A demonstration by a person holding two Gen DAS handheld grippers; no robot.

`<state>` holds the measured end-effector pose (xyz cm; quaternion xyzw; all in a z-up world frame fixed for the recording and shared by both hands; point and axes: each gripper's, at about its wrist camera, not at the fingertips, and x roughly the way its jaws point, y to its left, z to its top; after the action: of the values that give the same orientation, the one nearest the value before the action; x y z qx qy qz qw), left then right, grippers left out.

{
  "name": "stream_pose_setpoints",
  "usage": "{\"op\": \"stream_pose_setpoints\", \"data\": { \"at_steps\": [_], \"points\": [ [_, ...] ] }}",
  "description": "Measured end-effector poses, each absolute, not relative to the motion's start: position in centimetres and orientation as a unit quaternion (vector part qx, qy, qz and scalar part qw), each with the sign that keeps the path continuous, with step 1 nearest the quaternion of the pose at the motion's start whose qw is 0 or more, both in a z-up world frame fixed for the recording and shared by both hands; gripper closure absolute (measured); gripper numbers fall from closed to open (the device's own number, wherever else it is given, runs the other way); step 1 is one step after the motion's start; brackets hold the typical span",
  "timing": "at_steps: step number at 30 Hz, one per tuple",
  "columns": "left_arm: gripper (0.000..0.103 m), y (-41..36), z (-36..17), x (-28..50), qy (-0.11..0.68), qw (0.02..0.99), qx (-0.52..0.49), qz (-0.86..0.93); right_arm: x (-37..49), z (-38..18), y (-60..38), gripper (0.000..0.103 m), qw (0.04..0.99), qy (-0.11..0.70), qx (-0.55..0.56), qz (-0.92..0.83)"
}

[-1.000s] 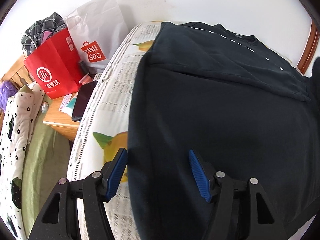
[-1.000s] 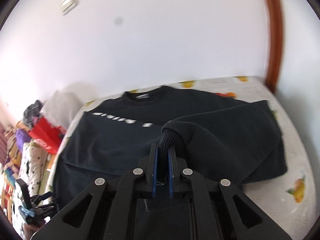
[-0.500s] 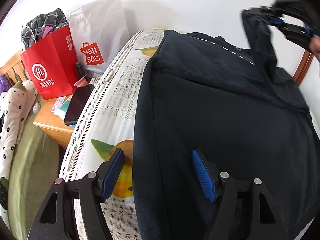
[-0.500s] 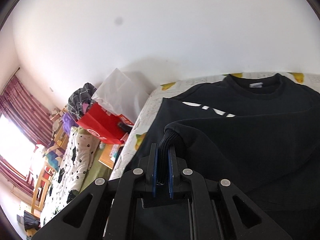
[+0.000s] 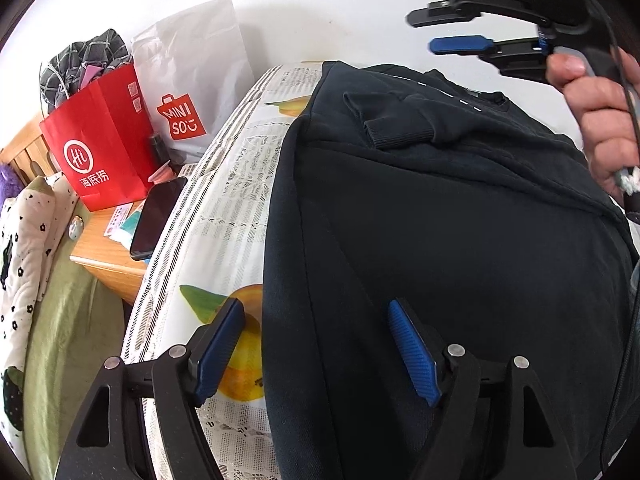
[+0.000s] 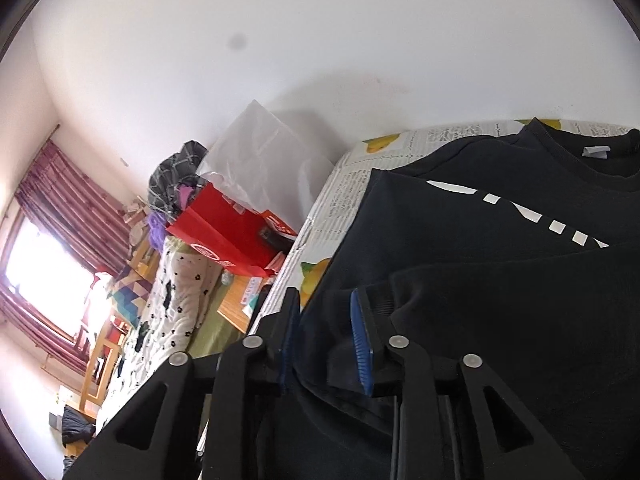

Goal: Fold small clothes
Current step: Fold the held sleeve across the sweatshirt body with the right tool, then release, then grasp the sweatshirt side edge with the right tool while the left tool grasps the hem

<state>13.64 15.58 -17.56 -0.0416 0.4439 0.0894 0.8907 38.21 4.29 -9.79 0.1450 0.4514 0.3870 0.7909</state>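
Black sweatshirt (image 5: 460,240) lies spread flat across a bed (image 5: 224,216) covered in a newspaper-and-fruit print sheet, its collar toward the wall. One sleeve (image 5: 396,128) is folded across the chest, its ribbed cuff resting near the sweatshirt's left edge. The left gripper (image 5: 316,344) hovers low over the hem with its blue pads wide apart, the jaws having just been opening, and grips nothing. The right gripper (image 6: 326,340), held in a person's hand (image 5: 600,120), sits above the cuff; its jaws have just been opening and the pads stand clear of the cloth. Beside the bed's left edge, a red paper bag (image 5: 100,140) and a phone (image 5: 158,218) rest on a wooden nightstand (image 5: 100,256).
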Motion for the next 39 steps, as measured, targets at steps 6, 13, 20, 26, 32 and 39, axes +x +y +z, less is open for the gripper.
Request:
{"op": "stream_pose_setpoints", "data": {
  "at_steps": [6, 13, 20, 26, 32, 39],
  "points": [
    [0.031, 15.3, -17.2, 13.5, 0.451, 0.887, -0.039, 0.094, 35.9, -8.6, 0.9, 0.070, 0.845, 0.421, 0.030, 0.327],
    [0.031, 13.7, -16.4, 11.9, 0.456, 0.886, -0.018, 0.087, 32.8, -11.4, -10.1, 0.070, 0.869, 0.442, -0.024, 0.219],
    [0.032, 12.2, -15.7, 9.9, 0.461, 0.884, -0.016, 0.068, 27.3, -14.1, -24.9, 0.065, 0.878, 0.475, 0.023, 0.057],
    [0.033, 12.8, -15.3, 7.9, 0.454, 0.888, -0.043, 0.057, 20.9, -14.9, -33.5, 0.065, 0.891, 0.448, 0.081, -0.009],
    [0.033, 14.5, -15.7, 6.7, 0.460, 0.883, -0.083, 0.050, 16.8, -16.9, -36.2, 0.065, 0.873, 0.478, 0.101, 0.017],
    [0.034, 15.0, -16.7, 6.5, 0.460, 0.883, -0.085, 0.039, 14.6, -18.5, -35.4, 0.065, 0.880, 0.464, 0.106, 0.019]
  ]
}}
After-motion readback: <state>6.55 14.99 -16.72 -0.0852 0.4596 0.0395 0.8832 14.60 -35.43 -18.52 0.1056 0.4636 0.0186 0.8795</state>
